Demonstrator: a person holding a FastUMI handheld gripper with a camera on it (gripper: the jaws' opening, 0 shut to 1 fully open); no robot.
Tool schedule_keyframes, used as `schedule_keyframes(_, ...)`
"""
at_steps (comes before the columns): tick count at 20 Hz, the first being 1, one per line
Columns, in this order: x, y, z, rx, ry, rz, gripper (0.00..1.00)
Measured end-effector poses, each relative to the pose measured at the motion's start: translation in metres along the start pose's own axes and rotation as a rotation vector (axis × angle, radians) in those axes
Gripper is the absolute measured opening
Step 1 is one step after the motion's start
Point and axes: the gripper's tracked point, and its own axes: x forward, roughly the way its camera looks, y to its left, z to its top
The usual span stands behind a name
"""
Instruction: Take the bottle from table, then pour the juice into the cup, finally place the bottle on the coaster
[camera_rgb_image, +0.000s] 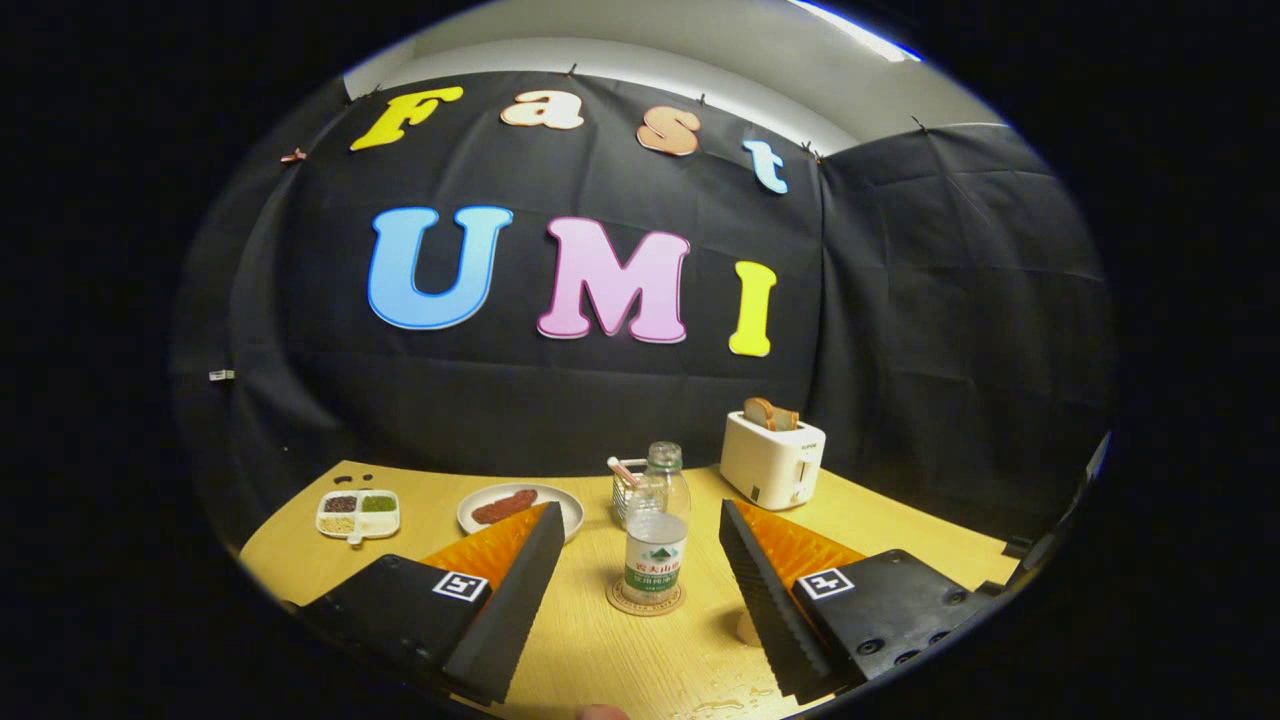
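**Bottle upright on coaster, fingers apart**

Holding my gripper (632, 585) low over the table (900, 530), I keep both fingers spread wide, gripping nothing. Each finger is a wedge with a ribbed inner face, and each mount carries a square marker.

The bottle (659, 530) stands upright on the coaster (645, 600), between and just ahead of my fingertips, touching neither. It is clear plastic, cylindrical with a rounded shoulder and a narrow neck, with a paper label wrapped round its lower body. I cannot tell whether a cap is fitted. The coaster is a thin round disc, its rim showing all round the bottle's base.

Directly behind the bottle stands a clear ribbed cup (632, 490) with a straw in it. Left of the cup lies a round pale plate (520, 508) bearing sausage; further left is a divided tray (358, 514) of grains. Right of the cup sits a boxy white toaster (772, 460) with bread in its slots.

The tabletop is smooth, light wood grain, with droplets near my right finger.
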Motion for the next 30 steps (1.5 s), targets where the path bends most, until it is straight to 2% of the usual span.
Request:
schedule_keyframes(4,-0.021,0.019,0.044,0.033,-0.042,0.085,0.96)
schedule_keyframes(9,-0.04,0.017,0.073,0.086,-0.05,0.146,0.96)
schedule_keyframes(13,-0.054,0.005,0.081,0.118,-0.045,0.18,0.96)
schedule_keyframes(25,-0.083,-0.028,0.096,0.129,-0.05,0.348,0.96)
schedule_keyframes(30,-0.092,-0.04,0.097,0.144,-0.044,0.382,0.96)
